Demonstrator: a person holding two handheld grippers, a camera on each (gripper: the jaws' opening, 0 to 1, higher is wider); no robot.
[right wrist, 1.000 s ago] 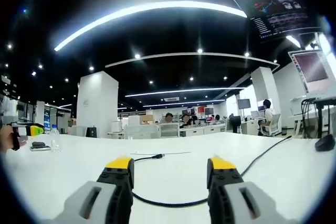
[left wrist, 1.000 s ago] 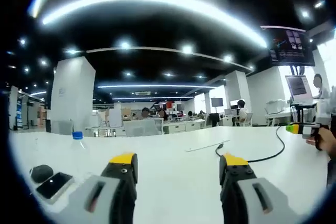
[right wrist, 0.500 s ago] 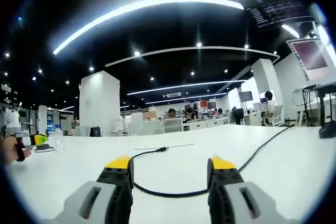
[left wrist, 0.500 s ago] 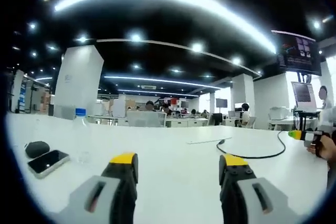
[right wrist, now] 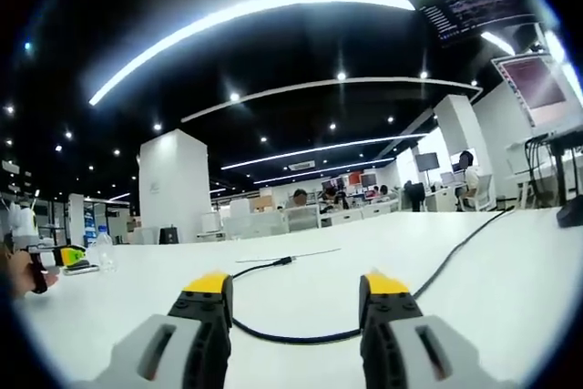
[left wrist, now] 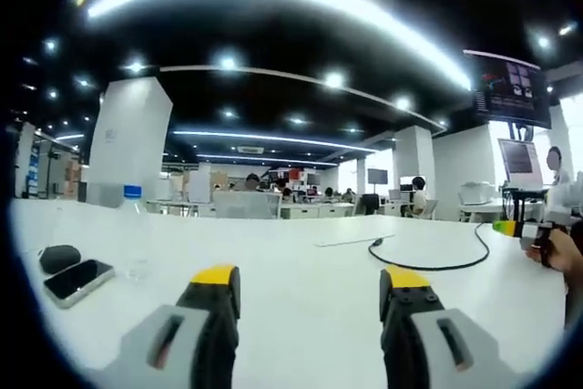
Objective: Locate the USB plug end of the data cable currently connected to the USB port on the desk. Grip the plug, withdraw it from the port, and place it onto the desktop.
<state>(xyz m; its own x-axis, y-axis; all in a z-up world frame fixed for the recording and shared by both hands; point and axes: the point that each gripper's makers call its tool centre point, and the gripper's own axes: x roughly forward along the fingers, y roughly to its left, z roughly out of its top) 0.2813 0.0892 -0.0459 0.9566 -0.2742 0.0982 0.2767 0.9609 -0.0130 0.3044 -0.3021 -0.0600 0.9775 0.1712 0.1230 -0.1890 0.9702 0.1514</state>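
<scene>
On the white table (left wrist: 301,271) in front of me, a smartphone (left wrist: 77,281) lies face up beside a dark oval object (left wrist: 58,258), with a clear water bottle (left wrist: 135,234) carrying a blue cap just past them. A white pillar (left wrist: 123,143) rises behind the table. Monitors (left wrist: 508,88) hang and stand at my right. Curved strip lights (right wrist: 246,15) cross the black ceiling. People sit at distant desks (right wrist: 314,216) in the open office.
</scene>
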